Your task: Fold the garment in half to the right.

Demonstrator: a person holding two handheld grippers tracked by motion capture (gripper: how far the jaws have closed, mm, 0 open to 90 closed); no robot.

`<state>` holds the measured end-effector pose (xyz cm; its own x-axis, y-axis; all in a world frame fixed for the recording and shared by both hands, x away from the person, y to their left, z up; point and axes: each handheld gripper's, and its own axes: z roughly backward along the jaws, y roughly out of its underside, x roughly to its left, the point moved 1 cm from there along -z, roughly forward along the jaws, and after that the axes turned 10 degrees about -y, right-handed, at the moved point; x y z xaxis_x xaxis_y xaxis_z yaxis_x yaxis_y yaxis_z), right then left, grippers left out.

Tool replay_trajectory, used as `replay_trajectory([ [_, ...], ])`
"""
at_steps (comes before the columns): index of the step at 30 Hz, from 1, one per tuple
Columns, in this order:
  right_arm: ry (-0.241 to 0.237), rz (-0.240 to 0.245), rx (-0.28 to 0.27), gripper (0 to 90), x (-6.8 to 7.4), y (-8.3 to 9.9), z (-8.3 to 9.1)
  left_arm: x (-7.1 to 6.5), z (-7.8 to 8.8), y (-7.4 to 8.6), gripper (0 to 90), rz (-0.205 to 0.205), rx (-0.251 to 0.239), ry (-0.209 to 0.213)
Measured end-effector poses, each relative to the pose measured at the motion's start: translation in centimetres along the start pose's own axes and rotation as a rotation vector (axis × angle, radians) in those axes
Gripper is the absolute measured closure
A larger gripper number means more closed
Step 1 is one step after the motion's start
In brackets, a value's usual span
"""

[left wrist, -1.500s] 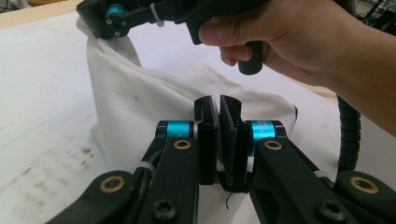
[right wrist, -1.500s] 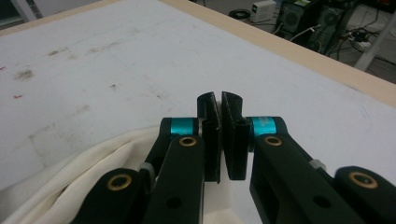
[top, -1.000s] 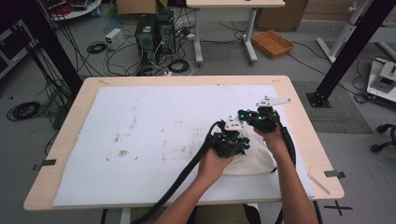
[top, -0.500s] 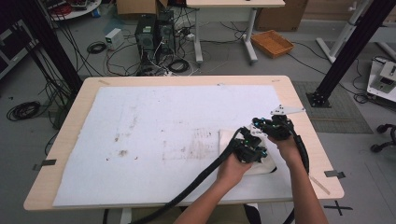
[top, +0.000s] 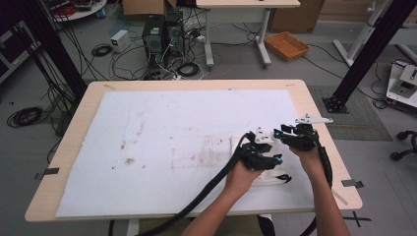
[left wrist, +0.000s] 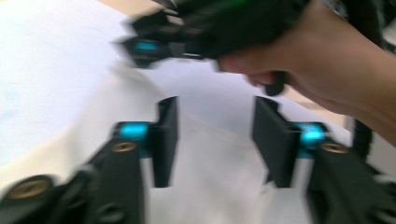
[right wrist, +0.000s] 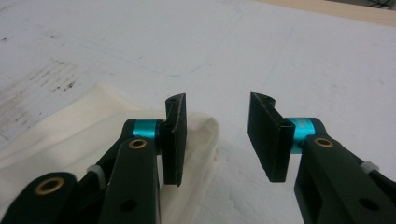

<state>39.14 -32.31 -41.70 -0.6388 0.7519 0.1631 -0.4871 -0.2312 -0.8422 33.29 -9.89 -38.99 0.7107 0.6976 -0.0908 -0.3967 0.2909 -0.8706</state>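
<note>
Here one folded cloth [top: 246, 147] lies beneath two open claws.

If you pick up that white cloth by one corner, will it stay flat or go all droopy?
Probably droopy. The cloth lies in soft folds with a rounded, rolled edge, so it looks thin and floppy. It likely weighs little. On the white mat it would probably bunch up when pushed rather than slide whole.

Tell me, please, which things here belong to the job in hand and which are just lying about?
In the job: cream cloth, left gripper, right gripper, both open above it.
Lying about: white table cover, orange tray, computer towers, floor cables.
</note>
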Motion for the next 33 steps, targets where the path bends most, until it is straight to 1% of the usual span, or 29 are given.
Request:
replay_trajectory([
  [1, 0.003, -0.006, -0.002, 55.9, 0.1, 0.1, 0.3, 0.8, 0.6, 0.1, 38.8, 0.008, -0.012, -0.018],
  [3, 0.008, 0.005, -0.019, 55.9, 0.3, 0.3, 1.0, 2.3, 1.8, 0.5, 32.0, 0.025, -0.034, -0.054],
  [5, 0.007, 0.015, -0.037, 55.9, 0.8, 0.6, 1.6, 3.9, 2.9, 1.0, 28.7, 0.034, -0.058, -0.081],
  [8, -0.001, 0.030, -0.049, 55.9, 1.5, 1.0, 2.3, 5.9, 4.4, 2.1, 27.2, 0.043, -0.081, -0.114],
  [11, -0.008, 0.050, -0.051, 55.9, 2.3, 1.6, 2.9, 7.6, 5.9, 3.3, 24.8, 0.049, -0.098, -0.132],
  [12, -0.008, 0.058, -0.054, 56.0, 2.5, 1.8, 3.0, 8.1, 6.3, 3.8, 24.4, 0.047, -0.101, -0.137],
  [15, -0.013, 0.055, -0.056, 57.8, 3.4, 2.2, 3.5, 9.6, 7.7, 5.1, 24.4, 0.042, -0.101, -0.160],
  [17, -0.031, 0.067, -0.054, 61.1, 4.1, 2.4, 3.8, 10.4, 8.6, 5.9, 24.4, 0.040, -0.105, -0.167],
  [18, -0.034, 0.078, -0.054, 61.9, 4.4, 2.6, 3.9, 10.8, 9.2, 6.3, 24.3, 0.032, -0.104, -0.171],
  [20, -0.037, 0.093, -0.035, 62.8, 5.1, 3.0, 4.2, 11.6, 10.3, 7.1, 24.4, 0.026, -0.101, -0.173],
  [22, -0.046, 0.090, -0.020, 62.8, 5.6, 3.5, 4.5, 12.4, 11.6, 7.8, 24.4, 0.025, -0.102, -0.182],
  [24, -0.054, 0.076, 0.003, 63.6, 6.0, 4.2, 4.8, 13.2, 12.8, 8.5, 24.4, 0.023, -0.105, -0.191],
  [26, -0.045, 0.069, 0.031, 64.0, 6.3, 4.9, 5.2, 13.9, 14.0, 9.1, 24.4, 0.026, -0.112, -0.202],
  [28, -0.041, 0.058, 0.042, 64.6, 6.5, 5.6, 5.6, 14.6, 15.1, 9.7, 24.3, 0.029, -0.121, -0.214],
  [29, -0.042, 0.052, 0.046, 65.2, 6.6, 5.9, 5.8, 15.0, 15.5, 10.0, 24.4, 0.027, -0.123, -0.219],
  [32, -0.041, 0.037, 0.063, 66.8, 6.8, 6.6, 6.0, 16.1, 16.3, 11.1, 24.3, 0.044, -0.126, -0.242],
  [33, -0.044, 0.028, 0.076, 67.0, 6.9, 6.8, 5.9, 16.4, 16.5, 11.4, 24.4, 0.051, -0.124, -0.244],
])
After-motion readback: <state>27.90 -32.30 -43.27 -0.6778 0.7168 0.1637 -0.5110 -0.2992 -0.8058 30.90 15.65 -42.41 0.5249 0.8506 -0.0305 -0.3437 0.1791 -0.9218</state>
